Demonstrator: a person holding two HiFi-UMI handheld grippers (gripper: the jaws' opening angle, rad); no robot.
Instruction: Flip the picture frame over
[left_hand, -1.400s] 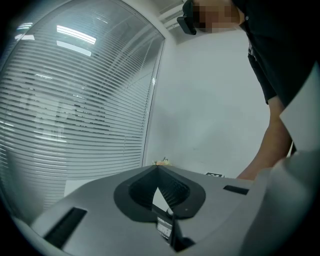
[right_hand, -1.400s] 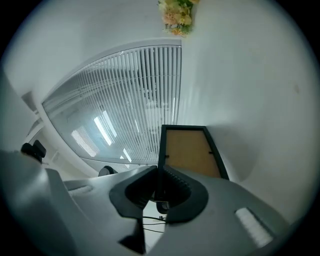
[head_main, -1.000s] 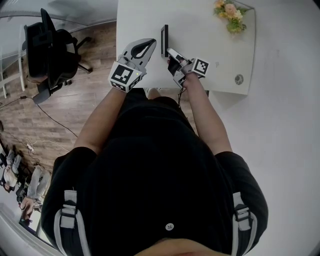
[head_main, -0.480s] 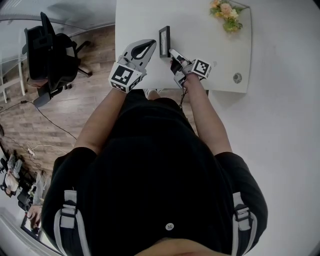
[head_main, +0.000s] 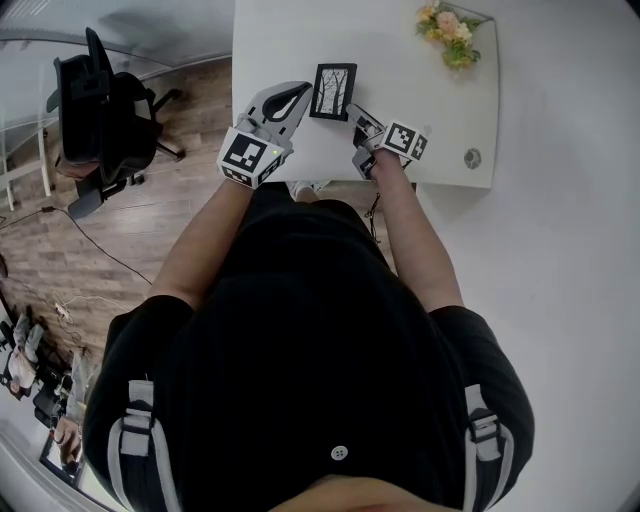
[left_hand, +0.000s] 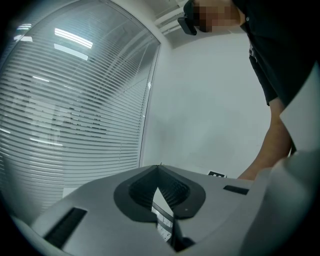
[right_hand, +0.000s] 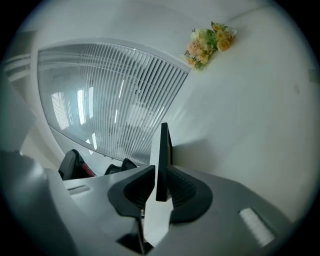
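Note:
The picture frame (head_main: 333, 91) has a black border and a tree picture that faces up toward the head camera. It sits near the front edge of the white table (head_main: 420, 100). My right gripper (head_main: 357, 112) is shut on its lower right edge. In the right gripper view the frame (right_hand: 163, 145) stands edge-on between the jaws of that gripper (right_hand: 159, 172). My left gripper (head_main: 300, 92) is just left of the frame, jaws shut and empty. In the left gripper view its tips (left_hand: 159, 167) meet and the frame is out of sight.
A small bunch of flowers (head_main: 447, 20) lies at the table's far right, also seen in the right gripper view (right_hand: 207, 42). A round cable port (head_main: 472, 158) is near the front right corner. An office chair (head_main: 100, 100) stands on the wood floor to the left.
The frame stood edge-on to the head camera a second ago; it has turned so its picture side now shows. The right gripper rolled with it. The left gripper stayed put.

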